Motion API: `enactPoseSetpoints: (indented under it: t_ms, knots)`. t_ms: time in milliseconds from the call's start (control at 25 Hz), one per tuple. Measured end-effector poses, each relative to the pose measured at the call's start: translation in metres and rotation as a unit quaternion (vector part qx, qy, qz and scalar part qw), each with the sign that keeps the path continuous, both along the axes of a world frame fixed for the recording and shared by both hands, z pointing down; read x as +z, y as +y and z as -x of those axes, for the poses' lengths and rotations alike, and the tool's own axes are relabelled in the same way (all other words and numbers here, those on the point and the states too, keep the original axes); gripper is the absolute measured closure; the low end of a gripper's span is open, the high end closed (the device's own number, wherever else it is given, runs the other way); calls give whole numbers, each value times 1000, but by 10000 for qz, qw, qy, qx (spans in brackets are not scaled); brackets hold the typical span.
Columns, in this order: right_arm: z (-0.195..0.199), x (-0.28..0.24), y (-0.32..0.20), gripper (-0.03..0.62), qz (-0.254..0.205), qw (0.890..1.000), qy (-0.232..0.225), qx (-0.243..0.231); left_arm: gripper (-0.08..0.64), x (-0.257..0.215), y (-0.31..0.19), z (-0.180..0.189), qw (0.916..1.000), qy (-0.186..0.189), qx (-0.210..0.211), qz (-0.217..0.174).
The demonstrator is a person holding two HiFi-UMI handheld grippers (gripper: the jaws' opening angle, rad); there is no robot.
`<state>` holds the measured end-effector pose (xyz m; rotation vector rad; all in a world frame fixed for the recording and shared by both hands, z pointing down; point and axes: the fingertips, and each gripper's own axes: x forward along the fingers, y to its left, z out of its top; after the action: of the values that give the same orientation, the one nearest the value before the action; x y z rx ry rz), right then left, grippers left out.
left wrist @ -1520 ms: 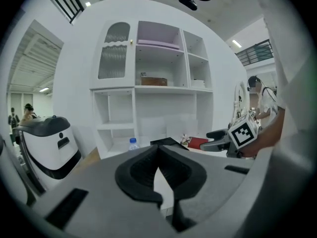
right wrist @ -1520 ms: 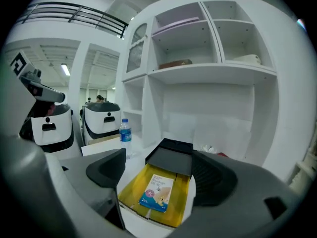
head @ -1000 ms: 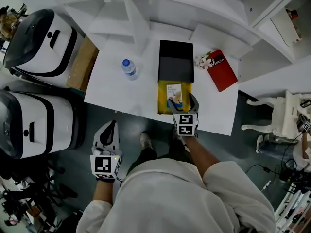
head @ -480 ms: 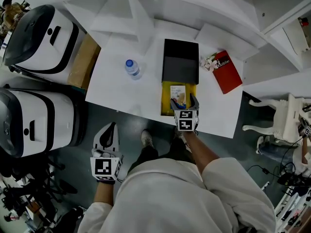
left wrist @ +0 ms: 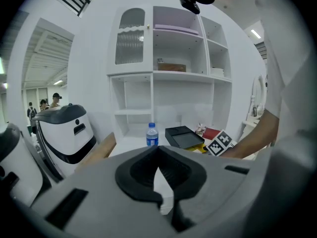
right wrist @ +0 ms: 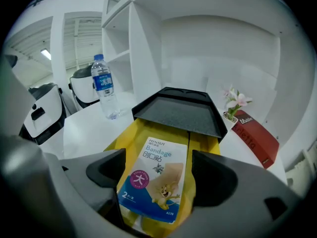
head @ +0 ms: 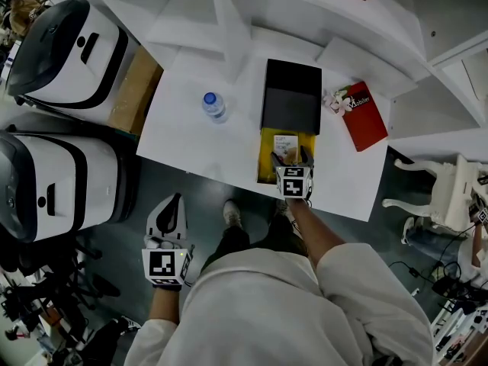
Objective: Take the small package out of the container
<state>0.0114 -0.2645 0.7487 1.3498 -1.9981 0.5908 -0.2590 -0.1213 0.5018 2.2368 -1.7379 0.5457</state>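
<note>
- R gripper point(head: 293, 158): arm reached fwd over table point(head: 194, 143) edge, jaws spread either side of small package point(right wrist: 154, 180).
- Package flat in yellow container point(right wrist: 130, 142).
- L gripper point(head: 172, 202): held low, off table, jaws together.

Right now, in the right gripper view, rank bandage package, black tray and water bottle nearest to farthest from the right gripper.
1. Bandage package, between the jaws.
2. Black tray, straight ahead.
3. Water bottle, farther back, left.
</note>
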Motion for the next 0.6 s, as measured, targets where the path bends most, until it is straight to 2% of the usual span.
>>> enactPoseSetpoints:
  t_ms: [200,600]
  knots:
    - [-2,20,-4,173,288,9995,92,53,552,6,0,4,9999,-3,-94,103]
    - [2,39,-12,173,840,9960,-9,315,552,12,0,17,9996,-12,-212,184]
